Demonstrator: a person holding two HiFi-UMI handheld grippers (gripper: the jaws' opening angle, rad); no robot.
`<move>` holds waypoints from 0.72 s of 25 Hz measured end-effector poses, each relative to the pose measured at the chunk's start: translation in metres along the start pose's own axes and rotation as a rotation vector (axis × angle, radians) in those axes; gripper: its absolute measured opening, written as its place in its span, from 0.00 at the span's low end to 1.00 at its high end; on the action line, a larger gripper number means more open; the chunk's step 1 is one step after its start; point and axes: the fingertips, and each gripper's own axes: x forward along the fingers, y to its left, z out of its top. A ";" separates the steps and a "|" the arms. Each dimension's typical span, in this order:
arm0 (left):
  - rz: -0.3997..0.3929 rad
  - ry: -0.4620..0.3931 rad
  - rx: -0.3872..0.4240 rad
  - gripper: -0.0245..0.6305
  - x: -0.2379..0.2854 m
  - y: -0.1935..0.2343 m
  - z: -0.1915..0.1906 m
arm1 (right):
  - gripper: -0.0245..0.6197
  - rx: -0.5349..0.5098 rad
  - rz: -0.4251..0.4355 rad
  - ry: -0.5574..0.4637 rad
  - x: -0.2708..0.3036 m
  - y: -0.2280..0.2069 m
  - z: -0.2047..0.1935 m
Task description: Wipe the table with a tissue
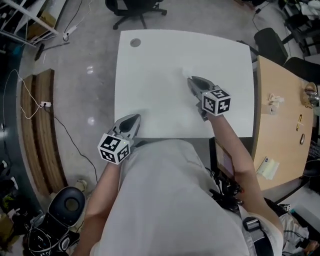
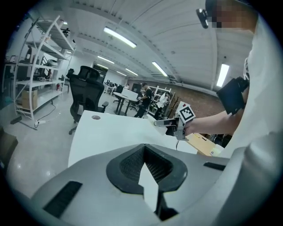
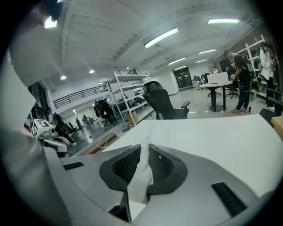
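White tissue (image 3: 141,174) pinched in right tongs (image 3: 144,149) bearing black-and-white square markers (image 1: 216,101).

Your white-shirted torso (image 1: 170,200) hides the near edge of the white square table (image 1: 150,75). The black office chair (image 1: 135,6) is cut off at the top; small items (image 1: 274,100) on the tan wooden desk (image 1: 282,140) can't be made out.
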 end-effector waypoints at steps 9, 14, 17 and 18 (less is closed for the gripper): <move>-0.148 0.036 0.079 0.04 0.012 -0.023 -0.003 | 0.12 0.020 -0.050 -0.036 -0.097 0.044 -0.053; -0.218 0.050 0.120 0.04 0.020 -0.041 -0.001 | 0.12 0.035 -0.089 -0.083 -0.126 0.060 -0.063; -0.248 0.055 0.140 0.04 0.024 -0.049 0.001 | 0.12 0.045 -0.109 -0.099 -0.135 0.063 -0.066; -0.256 0.056 0.145 0.05 0.025 -0.052 0.002 | 0.12 0.047 -0.116 -0.104 -0.137 0.063 -0.066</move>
